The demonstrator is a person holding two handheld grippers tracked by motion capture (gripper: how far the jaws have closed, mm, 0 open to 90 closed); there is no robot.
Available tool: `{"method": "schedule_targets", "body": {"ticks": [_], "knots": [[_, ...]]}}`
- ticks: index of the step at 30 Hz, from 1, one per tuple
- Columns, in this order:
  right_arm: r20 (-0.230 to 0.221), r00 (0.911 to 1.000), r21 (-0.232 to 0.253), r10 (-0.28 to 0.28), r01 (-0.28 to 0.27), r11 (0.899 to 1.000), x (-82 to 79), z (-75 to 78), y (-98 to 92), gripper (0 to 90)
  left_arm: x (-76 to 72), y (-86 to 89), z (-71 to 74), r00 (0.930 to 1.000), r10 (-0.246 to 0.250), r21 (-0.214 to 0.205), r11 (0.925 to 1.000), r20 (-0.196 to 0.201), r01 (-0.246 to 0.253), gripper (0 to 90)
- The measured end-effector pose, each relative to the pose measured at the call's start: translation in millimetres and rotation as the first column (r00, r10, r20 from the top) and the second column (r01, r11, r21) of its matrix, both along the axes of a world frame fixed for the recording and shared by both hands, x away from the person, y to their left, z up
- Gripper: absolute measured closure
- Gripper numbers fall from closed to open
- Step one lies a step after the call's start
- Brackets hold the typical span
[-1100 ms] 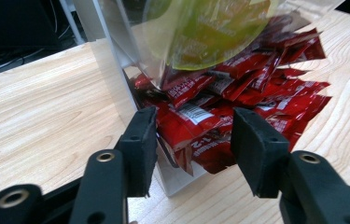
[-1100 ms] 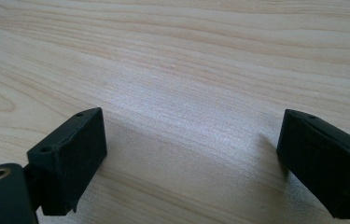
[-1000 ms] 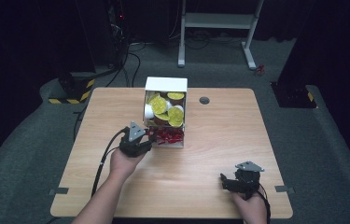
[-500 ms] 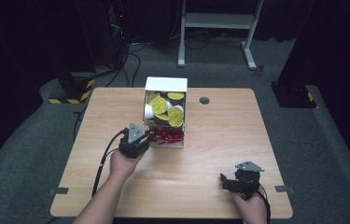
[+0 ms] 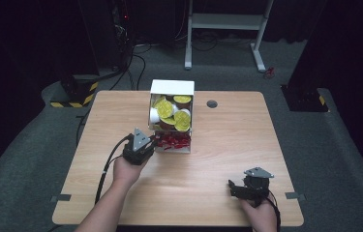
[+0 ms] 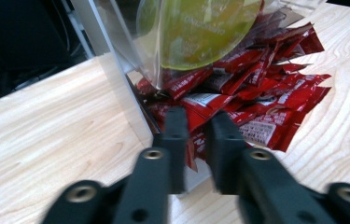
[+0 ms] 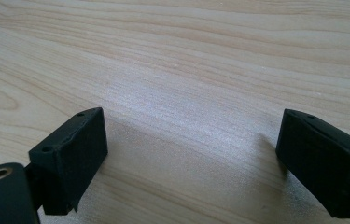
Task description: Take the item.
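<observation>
- Where the clear dispenser box [image 5: 171,116] stands at mid-table, its upper compartment is seen to be filled with yellow-lidded cups [image 5: 165,107], and its lower tray is seen to be heaped with red sachets [image 5: 173,141].
- The left gripper [image 5: 153,142] is held at the near left corner of the tray, its tips set among the red sachets [image 6: 252,102] (the yellow lid [image 6: 200,32] of one cup looms behind the clear wall above them).
- In the left gripper view, the left gripper [image 6: 196,122] is shown with its jaws drawn near together; a narrow gap is left between them, and in it the edge of a red sachet is seen. The jaws have just been opening a little after closing. Whether the pads actually press on that sachet cannot be told.
- The right gripper [image 5: 234,188] is rested near the front right edge of the wooden table [image 5: 227,140], well apart from the box, with a grey three-cornered plate [image 5: 259,172] on top.
- In the right gripper view, the right gripper [image 7: 189,158] is shown with its jaws spread wide, and nothing is held between them (bare wood grain lies beneath).
</observation>
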State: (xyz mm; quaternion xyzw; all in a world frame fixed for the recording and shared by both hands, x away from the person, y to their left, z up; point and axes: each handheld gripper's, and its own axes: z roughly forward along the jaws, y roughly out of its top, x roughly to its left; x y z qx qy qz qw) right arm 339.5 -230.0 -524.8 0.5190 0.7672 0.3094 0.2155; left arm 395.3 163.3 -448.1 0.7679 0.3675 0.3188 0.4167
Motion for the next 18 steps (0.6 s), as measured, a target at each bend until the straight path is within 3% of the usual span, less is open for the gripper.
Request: {"method": "schedule_targets", "body": {"ticks": [2, 11, 18], "knots": [[-0.001, 1.0, 0.0, 0.0, 0.0, 1.0, 0.0, 0.1, 0.0, 8.7, -0.5, -3.2, 0.6, 0.9997, -0.002, 0.017, 0.9999, 0.023, 0.002, 63.7], [0.001, 1.0, 0.001, 0.001, -0.001, 1.0, 0.0, -0.1, 0.0, 8.8, -1.0, -0.9, 1.8, 0.9999, -0.001, 0.008, 1.0, 0.011, 0.001, 80.5], [0.001, 1.0, 0.001, 0.001, -0.001, 1.0, 0.0, -0.1, 0.0, 8.8, -4.4, 8.9, 4.1, 0.9998, -0.018, -0.05, 0.9986, 0.007, 0.018, 84.5]]}}
